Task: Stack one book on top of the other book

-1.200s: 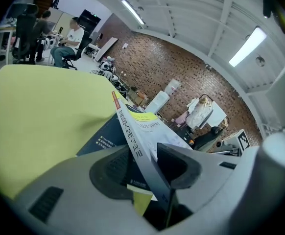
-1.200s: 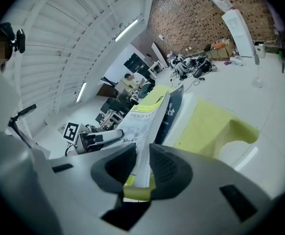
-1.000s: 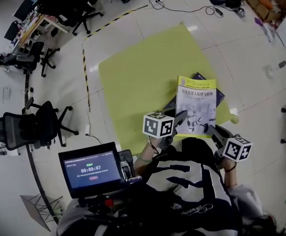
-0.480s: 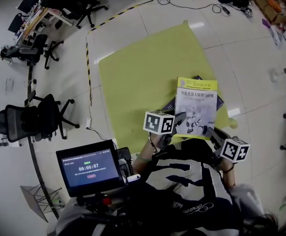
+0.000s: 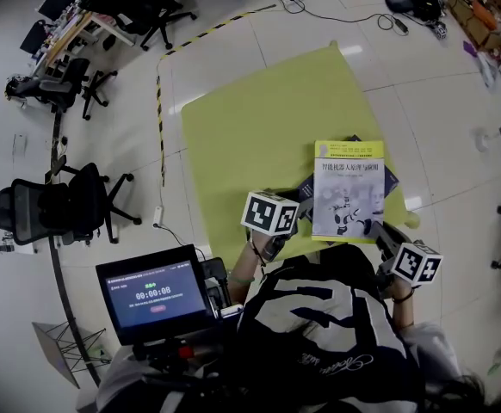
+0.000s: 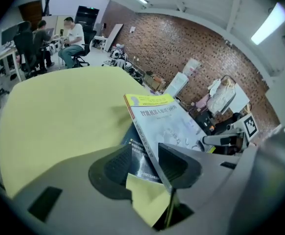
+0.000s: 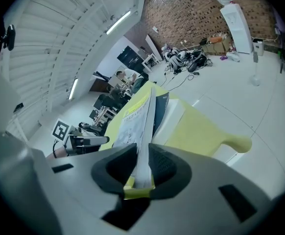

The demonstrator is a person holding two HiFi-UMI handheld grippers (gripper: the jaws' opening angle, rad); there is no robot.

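A white book with a yellow top band (image 5: pixel 347 192) lies over a dark blue book (image 5: pixel 387 176) on the yellow mat (image 5: pixel 250 136). My right gripper (image 5: pixel 373 228) is shut on the white book's near right edge; in the right gripper view that book (image 7: pixel 137 121) runs between the pads of the gripper (image 7: pixel 141 168). My left gripper (image 5: pixel 296 220) stands just left of the books with its jaws opening. In the left gripper view the white book's spine (image 6: pixel 145 141) passes by the right pad of the gripper (image 6: pixel 145 168), and no pad presses on it. The dark book (image 6: pixel 135 155) shows beneath.
Black office chairs (image 5: pixel 52 218) stand to the left on the pale tiled floor. A screen with a timer (image 5: pixel 154 295) hangs at the person's chest. Black-and-yellow tape (image 5: pixel 159 136) runs along the mat's left side. Cables (image 5: pixel 337 7) lie beyond it. People sit at desks (image 6: pixel 69 38).
My left gripper has slid left, off the white book's near left corner, and its jaws stand wider. The right gripper has kept its hold and its place.
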